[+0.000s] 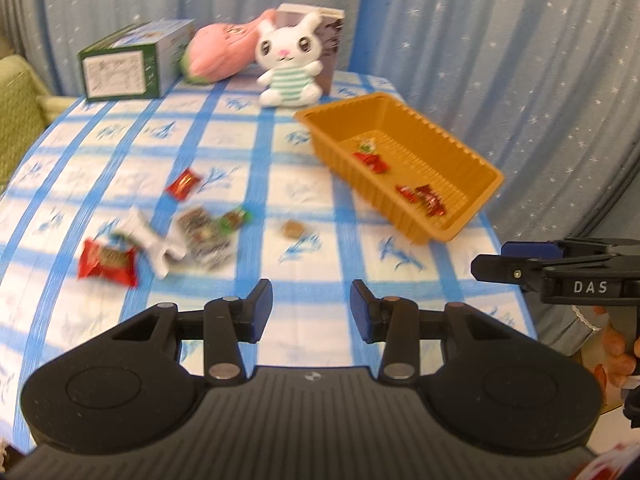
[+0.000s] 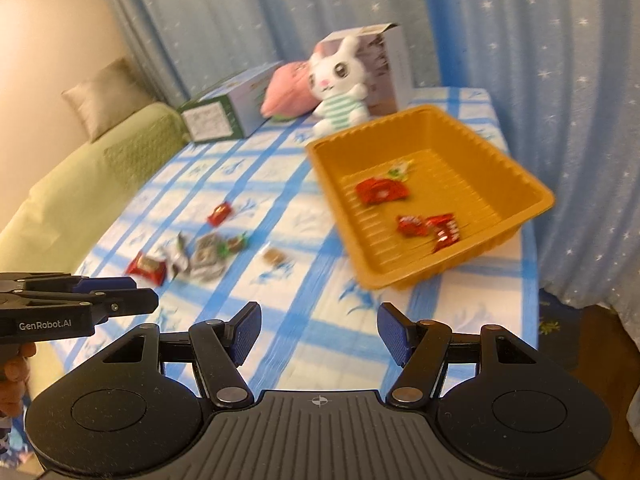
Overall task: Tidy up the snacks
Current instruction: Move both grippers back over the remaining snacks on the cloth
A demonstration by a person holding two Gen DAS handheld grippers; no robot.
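Both the left tongs (image 1: 311,312) and the right tongs (image 2: 318,334) hang released and empty, because some snacks (image 1: 192,236) lie loose ahead-left of them, while others already rest in the orange tray (image 2: 516,184) ahead-right.

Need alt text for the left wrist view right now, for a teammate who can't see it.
The open left gripper hovers empty over a blue-checked tablecloth, with wrapped snacks scattered ahead-left and an orange tray holding a few red candies ahead-right. The right gripper enters at right.
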